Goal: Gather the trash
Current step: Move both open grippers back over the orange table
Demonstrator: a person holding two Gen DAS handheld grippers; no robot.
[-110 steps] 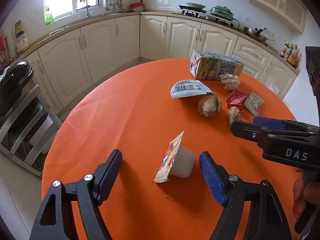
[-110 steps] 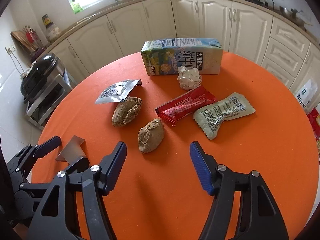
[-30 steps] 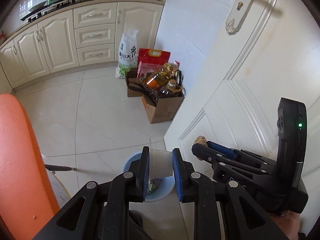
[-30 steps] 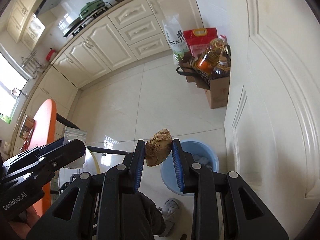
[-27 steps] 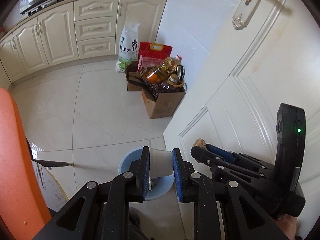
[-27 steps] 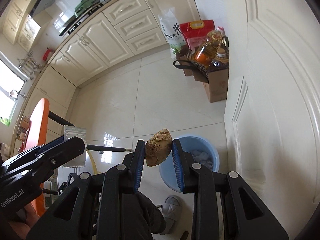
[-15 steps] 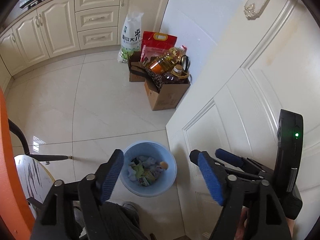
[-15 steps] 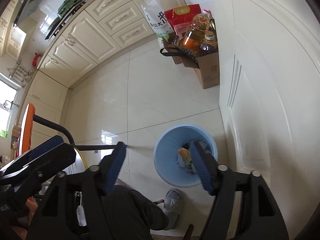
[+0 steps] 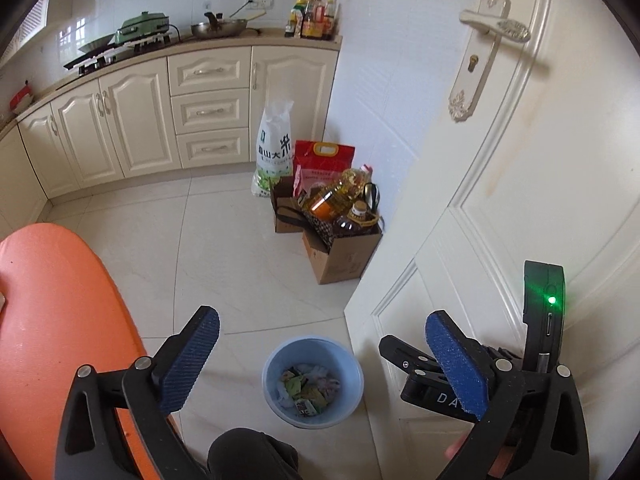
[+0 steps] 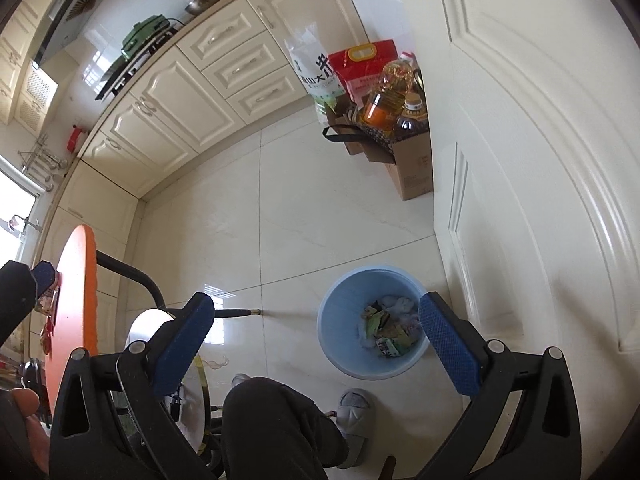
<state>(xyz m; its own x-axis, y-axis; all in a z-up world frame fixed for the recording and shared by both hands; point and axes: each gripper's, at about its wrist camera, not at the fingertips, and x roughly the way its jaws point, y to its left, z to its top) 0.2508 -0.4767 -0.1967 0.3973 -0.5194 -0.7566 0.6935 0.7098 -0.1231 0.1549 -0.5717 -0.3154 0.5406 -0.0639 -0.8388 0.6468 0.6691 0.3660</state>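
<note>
Both claws hang over the blue bin (image 9: 313,384) on the tiled floor (image 9: 224,264), beside the white door (image 9: 500,184). The left claw (image 9: 320,364) has just been opening and its jaws now stand wide apart with nothing between them. The right claw (image 10: 316,344) has likewise just been opening, and its 2 blue pads (image 10: 448,344) are spread with only the bin showing in the gap.

The trash (image 10: 390,330) lies in the bottom of the bin: a loose heap of printed wrappers and pale crumpled pieces, too small here to tell apart with confidence. It looks light, thin and soft, so it should crush under little force, and the glossy film may slip between the pads. A crumpled piece is best pinched across its bulk, a flat packet by a sealed edge.

The orange worktop (image 9: 60,312) shows only as an edge at the left, with what may be more wrappers (image 10: 50,312) on it in the right wrist view. Judging by that, more collecting probably remains.
</note>
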